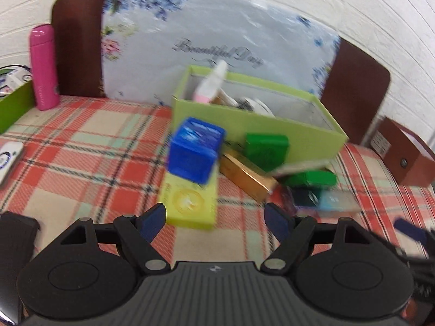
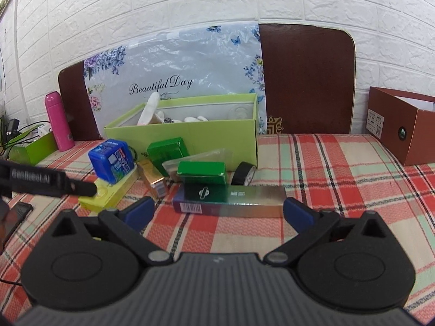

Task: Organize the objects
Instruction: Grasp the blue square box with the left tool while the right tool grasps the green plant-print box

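Two grippers hang over a plaid cloth (image 2: pixel 312 163), both with jaws spread wide and nothing between the pads; the left gripper (image 1: pixel 214 217) points at a blue tub (image 1: pixel 194 153) that sits on a flat yellow box (image 1: pixel 190 203), and the right gripper (image 2: pixel 217 210) faces a long dark carton (image 2: pixel 231 199) lying crosswise just beyond its fingertips, untouched.

The landmark is the open lime-green box (image 2: pixel 190 133) at the middle of the cloth; inside it lie white items, one a pale bottle (image 2: pixel 148 110) leaning up over the rim, the rest too small to name. Against the front wall of that box stand a shiny green packet (image 2: pixel 168 150) and, just in front, a second green carton (image 2: pixel 201 172); a gold box (image 2: pixel 152 178) lies tilted between these and the blue tub. A roll of black tape (image 2: pixel 242 175) rests at the box's front right corner. Well left of the box stands a pink flask (image 2: pixel 58 122), beside a smaller green tray (image 2: pixel 34 146); well right of it sits a brown shoebox (image 2: pixel 402 133). Behind it a floral plastic bag (image 2: pixel 174 70) leans on a dark wooden board (image 2: pixel 307 78).
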`<state>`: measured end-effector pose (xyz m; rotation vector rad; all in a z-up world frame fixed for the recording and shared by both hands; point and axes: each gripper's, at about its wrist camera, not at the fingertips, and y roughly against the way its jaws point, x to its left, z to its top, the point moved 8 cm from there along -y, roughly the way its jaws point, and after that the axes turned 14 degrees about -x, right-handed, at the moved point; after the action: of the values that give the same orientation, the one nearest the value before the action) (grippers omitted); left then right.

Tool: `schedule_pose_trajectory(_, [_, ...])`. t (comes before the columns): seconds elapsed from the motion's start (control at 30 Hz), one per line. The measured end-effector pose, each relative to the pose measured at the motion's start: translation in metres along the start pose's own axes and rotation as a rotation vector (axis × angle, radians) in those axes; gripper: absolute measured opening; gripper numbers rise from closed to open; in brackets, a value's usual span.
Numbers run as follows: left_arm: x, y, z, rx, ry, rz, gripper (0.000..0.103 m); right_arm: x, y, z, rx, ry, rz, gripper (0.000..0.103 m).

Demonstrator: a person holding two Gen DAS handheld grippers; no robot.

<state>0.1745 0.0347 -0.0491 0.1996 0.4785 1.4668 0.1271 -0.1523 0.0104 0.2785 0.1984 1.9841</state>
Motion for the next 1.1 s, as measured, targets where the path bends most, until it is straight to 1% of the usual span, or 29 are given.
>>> schedule_pose_trajectory(0.03, [0.004, -0.006, 0.006, -0.007, 0.004, 0.009, 0.082, 0.001, 0.0, -0.002, 0.005, -0.002, 0.001, 0.103])
schedule_pose_trajectory(0.13, [0.009, -0.028, 0.018, -0.002, 0.012, 0.004, 0.082, 0.005, 0.0, -0.006, 0.017, -0.011, 0.01, 0.103])
schedule_pose_trajectory(0.23, [0.006, -0.052, 0.025, -0.002, -0.012, -0.006, 0.083, 0.009, 0.0, -0.009, 0.026, 0.0, 0.018, 0.103])
schedule_pose_trajectory(0.37, [0.01, -0.081, 0.023, 0.024, -0.046, 0.03, 0.081, 0.011, -0.001, -0.01, 0.032, 0.012, 0.019, 0.103])
schedule_pose_trajectory(0.4, [0.011, -0.084, 0.023, 0.03, -0.05, 0.028, 0.069, 0.01, -0.002, -0.01, 0.032, 0.012, 0.021, 0.103])
schedule_pose_trajectory(0.43, [0.013, -0.086, 0.021, 0.042, -0.051, 0.017, 0.063, 0.01, -0.003, -0.01, 0.031, 0.013, 0.021, 0.103])
schedule_pose_trajectory(0.53, [0.014, -0.077, 0.021, 0.046, -0.041, -0.002, 0.063, 0.01, -0.009, -0.009, 0.03, 0.025, 0.02, 0.103])
schedule_pose_trajectory(0.6, [0.011, -0.06, 0.021, 0.028, -0.031, -0.032, 0.062, 0.011, -0.017, -0.008, 0.024, 0.041, 0.022, 0.102])
schedule_pose_trajectory(0.67, [0.005, -0.043, 0.018, 0.02, -0.042, -0.054, 0.062, 0.014, -0.03, -0.007, 0.025, 0.057, 0.024, 0.101])
schedule_pose_trajectory(0.7, [0.003, -0.034, 0.014, 0.019, -0.046, -0.061, 0.062, 0.015, -0.038, -0.006, 0.026, 0.065, 0.026, 0.098])
schedule_pose_trajectory(0.73, [0.001, -0.026, 0.01, 0.019, -0.05, -0.067, 0.062, 0.016, -0.046, -0.006, 0.03, 0.072, 0.026, 0.095])
schedule_pose_trajectory(0.87, [-0.013, 0.002, -0.014, 0.037, -0.061, -0.116, 0.062, 0.019, -0.08, -0.001, 0.055, 0.048, 0.027, 0.093])
schedule_pose_trajectory(0.97, [-0.021, 0.01, -0.033, 0.067, -0.068, -0.133, 0.062, 0.023, -0.101, 0.002, 0.072, 0.013, 0.032, 0.09])
schedule_pose_trajectory(1.0, [-0.023, 0.01, -0.039, 0.08, -0.069, -0.138, 0.061, 0.024, -0.108, 0.002, 0.078, 0.008, 0.027, 0.085])
schedule_pose_trajectory(1.03, [-0.025, 0.011, -0.043, 0.079, -0.069, -0.152, 0.061, 0.024, -0.112, 0.001, 0.085, 0.005, 0.023, 0.071])
schedule_pose_trajectory(1.07, [-0.027, 0.012, -0.046, 0.087, -0.074, -0.157, 0.06, 0.023, -0.115, 0.0, 0.094, 0.007, 0.012, 0.061])
schedule_pose_trajectory(1.1, [-0.028, 0.013, -0.048, 0.094, -0.077, -0.159, 0.06, 0.022, -0.114, -0.001, 0.096, 0.005, 0.012, 0.062])
